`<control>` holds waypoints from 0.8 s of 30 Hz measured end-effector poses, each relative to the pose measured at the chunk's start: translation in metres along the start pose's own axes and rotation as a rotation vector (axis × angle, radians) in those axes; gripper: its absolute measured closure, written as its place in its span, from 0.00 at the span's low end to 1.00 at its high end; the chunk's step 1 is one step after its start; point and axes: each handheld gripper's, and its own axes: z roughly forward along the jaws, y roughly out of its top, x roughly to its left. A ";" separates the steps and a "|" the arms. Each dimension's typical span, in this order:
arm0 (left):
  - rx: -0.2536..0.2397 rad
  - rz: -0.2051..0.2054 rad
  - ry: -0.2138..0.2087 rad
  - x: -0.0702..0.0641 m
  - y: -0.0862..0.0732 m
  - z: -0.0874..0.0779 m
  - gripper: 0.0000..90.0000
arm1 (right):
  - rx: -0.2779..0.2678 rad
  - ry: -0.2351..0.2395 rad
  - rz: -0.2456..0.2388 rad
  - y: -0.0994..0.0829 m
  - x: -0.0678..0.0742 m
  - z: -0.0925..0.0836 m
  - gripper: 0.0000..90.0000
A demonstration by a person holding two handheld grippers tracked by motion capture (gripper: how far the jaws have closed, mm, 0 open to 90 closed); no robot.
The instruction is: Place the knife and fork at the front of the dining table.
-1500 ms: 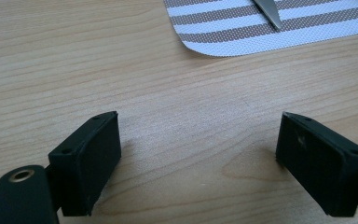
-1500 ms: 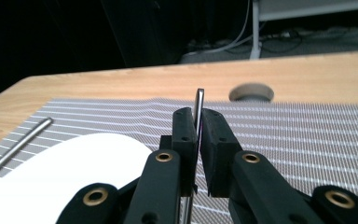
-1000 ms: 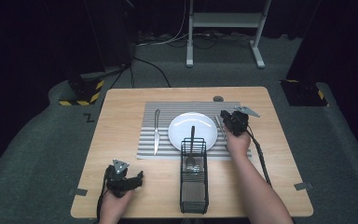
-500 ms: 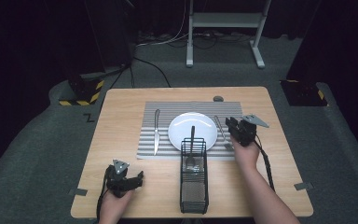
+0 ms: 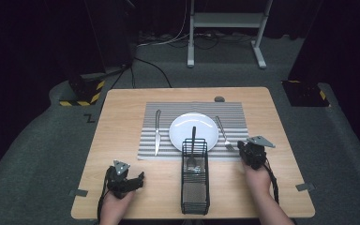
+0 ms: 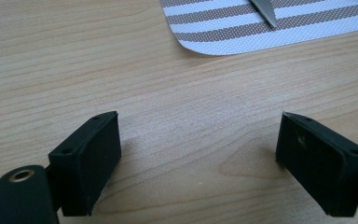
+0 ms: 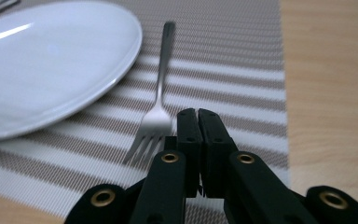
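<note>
A silver fork [image 5: 222,130] [image 7: 161,84] lies on the striped placemat [image 5: 168,108] just right of the white plate [image 5: 193,129] [image 7: 51,60]. My right gripper [image 5: 243,149] [image 7: 198,114] sits low at the mat's near right corner, just right of the fork's tines. Its jaws have just closed and are shut with nothing between them. A knife [image 5: 157,133] [image 6: 265,9] lies left of the plate. My left gripper [image 5: 138,179] [image 6: 198,154] rests open on bare wood near the front left, holding nothing.
A black wire caddy [image 5: 195,187] stands at the table's front middle, between my hands, with a spoon-like utensil [image 5: 193,140] upright in it. A small dark object [image 5: 219,99] lies at the mat's far edge. Bare wood [image 6: 121,70] surrounds the left gripper.
My right gripper has drawn back from beside the plate toward the front of the table, to the mat's near right corner. The left gripper has stayed put.
</note>
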 end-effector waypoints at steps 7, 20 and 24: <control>0.000 -0.002 0.000 0.000 0.000 0.000 0.16 | 0.042 0.052 -0.047 -0.013 0.026 -0.001 0.99; 0.000 0.002 0.001 0.000 0.000 0.000 0.15 | -0.133 0.045 -0.033 -0.014 0.032 -0.025 0.72; 0.002 0.003 0.009 -0.001 0.000 0.000 0.14 | -0.238 0.034 -0.048 -0.010 0.032 -0.040 0.62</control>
